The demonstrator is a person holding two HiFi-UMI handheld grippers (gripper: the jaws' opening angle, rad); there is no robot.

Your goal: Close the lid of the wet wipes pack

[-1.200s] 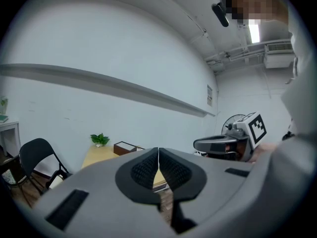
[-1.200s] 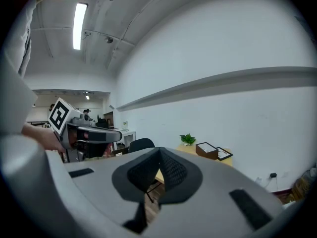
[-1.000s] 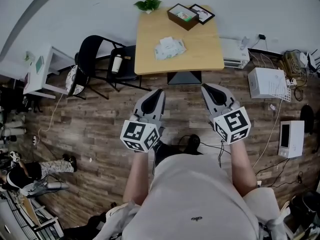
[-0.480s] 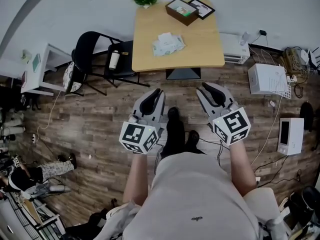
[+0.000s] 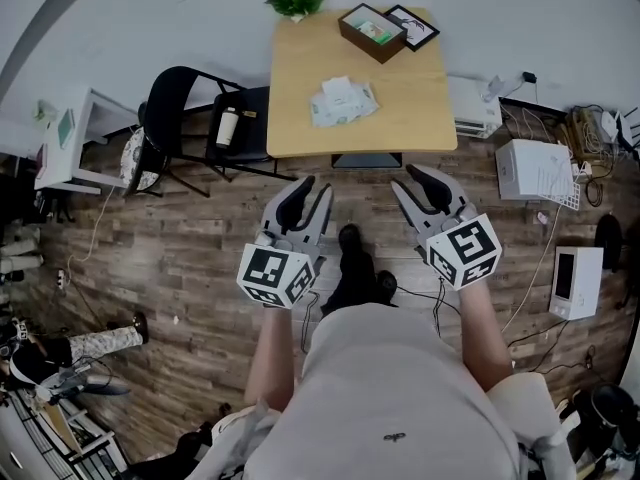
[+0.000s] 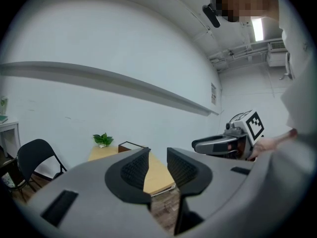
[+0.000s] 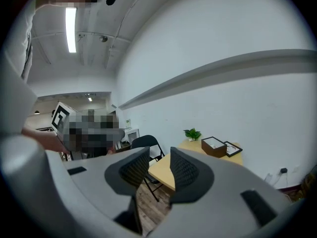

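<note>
Wipes pack (image 5: 343, 101): pale white-green, soft and rumpled, flat near the middle of the table (image 5: 412, 118), turned slightly askew; too small to tell whether open or closed.

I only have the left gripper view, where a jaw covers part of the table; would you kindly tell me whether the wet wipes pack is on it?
Observer: Yes. The head view shows the wet wipes pack lying near the middle of the wooden table, with nothing touching it.
Operator: Thank you. What else lies at the far end?
Observer: A black picture frame lies flat next to the brown box, at the table's far right corner.
Operator: And the other hand's jaws?
Observer: The right hand-held gripper has just been opening its jaws; they stand apart with nothing between them.
</note>
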